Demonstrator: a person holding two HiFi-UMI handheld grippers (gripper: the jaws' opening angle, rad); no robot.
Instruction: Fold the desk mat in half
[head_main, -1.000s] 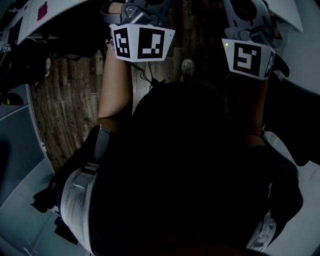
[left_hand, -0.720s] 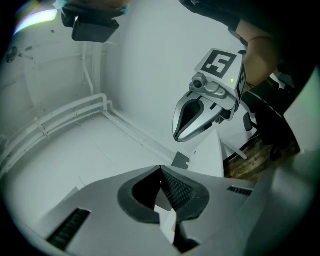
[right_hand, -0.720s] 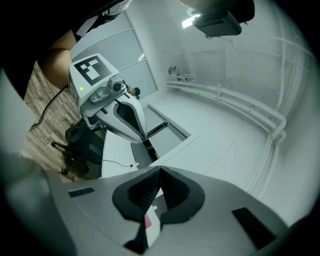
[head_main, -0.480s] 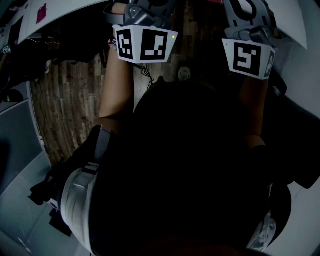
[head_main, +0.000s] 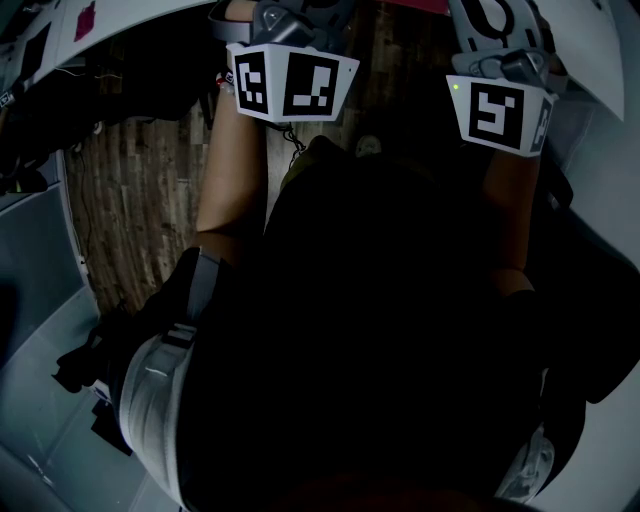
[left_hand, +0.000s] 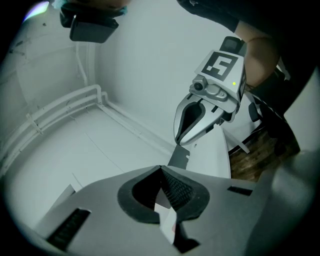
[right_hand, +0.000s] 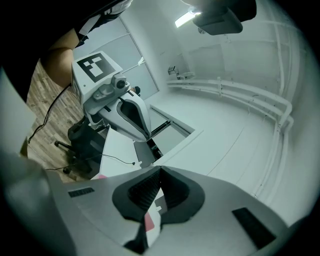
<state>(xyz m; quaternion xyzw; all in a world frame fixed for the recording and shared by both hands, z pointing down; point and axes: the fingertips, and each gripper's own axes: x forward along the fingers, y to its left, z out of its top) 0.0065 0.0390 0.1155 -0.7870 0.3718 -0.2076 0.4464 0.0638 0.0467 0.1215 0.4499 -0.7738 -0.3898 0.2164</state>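
My left gripper (left_hand: 163, 200) is shut, with nothing gripped between its dark ribbed pads. My right gripper (right_hand: 152, 197) is shut and empty too. Both point level, side by side, over the white table (left_hand: 220, 155). Each shows in the other's view: the right gripper (left_hand: 184, 140) and the left gripper (right_hand: 144, 134). In the head view only their marker cubes show, the left cube (head_main: 290, 85) and the right cube (head_main: 497, 110). Of the pink desk mat, only a sliver (right_hand: 149, 220) shows below the shut jaws, and a thin strip (head_main: 415, 4) lies at the head view's top edge.
The person's dark-clothed body fills the head view's middle, above a wooden floor (head_main: 130, 190) with a trailing cable. The white table's curved edge (head_main: 600, 70) runs across the top. An office chair (right_hand: 80, 140) stands beside the table. A small magenta item (head_main: 85, 20) lies far left.
Both grippers have kept their place at the top of the head view while the floor and table edge slid down and closer. Jaws stayed shut.
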